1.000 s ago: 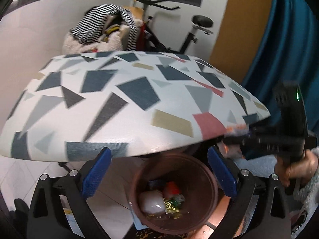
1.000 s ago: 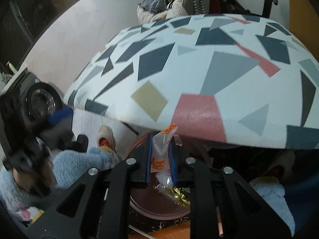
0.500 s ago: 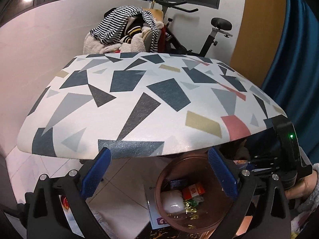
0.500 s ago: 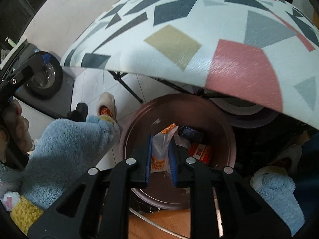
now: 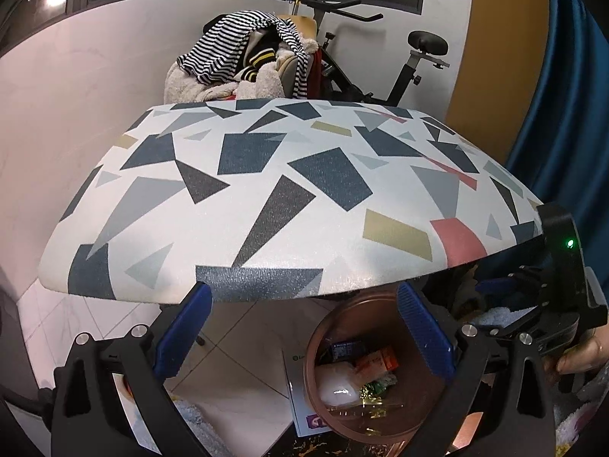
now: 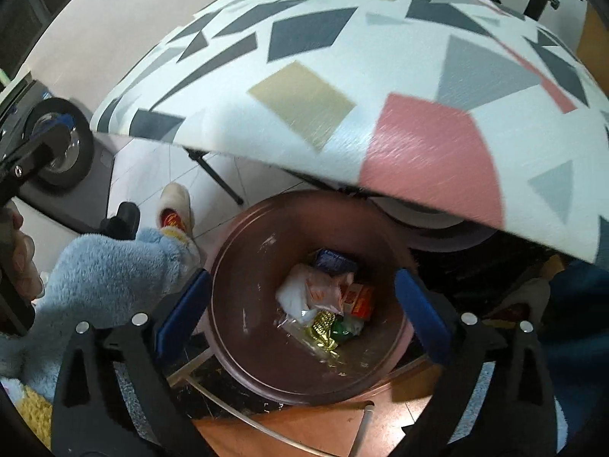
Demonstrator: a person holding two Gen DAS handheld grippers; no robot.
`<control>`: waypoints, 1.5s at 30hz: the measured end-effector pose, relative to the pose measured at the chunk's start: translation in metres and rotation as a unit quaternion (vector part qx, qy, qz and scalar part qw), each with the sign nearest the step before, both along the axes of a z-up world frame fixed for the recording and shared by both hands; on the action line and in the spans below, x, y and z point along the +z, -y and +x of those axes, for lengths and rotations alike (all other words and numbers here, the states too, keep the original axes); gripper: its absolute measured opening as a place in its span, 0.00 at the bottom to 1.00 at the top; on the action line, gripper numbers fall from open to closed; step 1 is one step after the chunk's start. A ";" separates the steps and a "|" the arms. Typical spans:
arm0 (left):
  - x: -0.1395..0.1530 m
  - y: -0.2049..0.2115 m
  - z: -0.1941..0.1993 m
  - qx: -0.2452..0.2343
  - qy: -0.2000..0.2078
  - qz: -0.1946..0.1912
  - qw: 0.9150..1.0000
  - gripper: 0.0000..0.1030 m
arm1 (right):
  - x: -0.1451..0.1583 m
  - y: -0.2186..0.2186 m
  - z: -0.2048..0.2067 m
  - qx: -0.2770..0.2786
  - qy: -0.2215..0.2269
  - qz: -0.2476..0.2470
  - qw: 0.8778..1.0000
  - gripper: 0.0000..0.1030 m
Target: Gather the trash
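A round brown bin (image 6: 232, 297) stands on the floor, partly under the edge of the patterned tabletop (image 6: 342, 76). My right gripper (image 6: 302, 278) hangs over the bin's mouth and points down into it. Its jaws are opening wide and nothing is between them. A clear wrapper with orange print (image 6: 323, 293) lies loose on the trash inside, beside a white lump (image 6: 291, 293), a blue packet (image 6: 335, 261), an orange box (image 6: 359, 299) and gold foil (image 6: 323, 321). My left gripper (image 5: 303, 293) is open and empty at the table's front edge, above and left of the bin (image 5: 316, 346).
The right gripper's black housing (image 5: 563, 266) and a hand (image 5: 578, 358) are at the right of the left wrist view. A blue fleece sleeve (image 6: 114, 278), a slipper (image 6: 175, 209) and a wheel (image 6: 61, 141) lie left of the bin. An exercise bike (image 5: 380, 57) and a clothes pile (image 5: 243, 61) stand behind the table.
The right gripper came down over the bin and its jaws went from shut on the wrapper to wide apart. The wrapper now lies in the bin. The left gripper stays open.
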State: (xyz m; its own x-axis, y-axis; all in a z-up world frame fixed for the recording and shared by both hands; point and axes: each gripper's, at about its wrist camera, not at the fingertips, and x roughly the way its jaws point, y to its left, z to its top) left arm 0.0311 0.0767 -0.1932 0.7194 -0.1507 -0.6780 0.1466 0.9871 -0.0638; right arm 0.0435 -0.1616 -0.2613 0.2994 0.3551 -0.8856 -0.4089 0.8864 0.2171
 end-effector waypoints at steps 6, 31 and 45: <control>0.024 0.004 0.004 0.000 0.029 0.005 1.000 0.94 | 0.035 0.011 0.008 -0.019 0.048 -0.006 0.999 0.94; 0.174 0.038 0.001 0.032 0.170 0.062 0.983 0.94 | 0.231 0.063 0.015 -0.089 0.277 0.026 0.956 0.94; 0.178 0.043 -0.001 0.040 0.170 0.081 0.981 0.94 | 0.240 0.066 0.011 -0.092 0.280 0.027 0.955 0.94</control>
State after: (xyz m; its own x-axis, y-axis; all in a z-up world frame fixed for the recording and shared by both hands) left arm 0.0302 0.0336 -0.0150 0.9131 0.0058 -0.4077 0.0533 0.9896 0.1334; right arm 0.0543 -0.2271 -0.0213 0.7822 0.2918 -0.5505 -0.3130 0.9480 0.0579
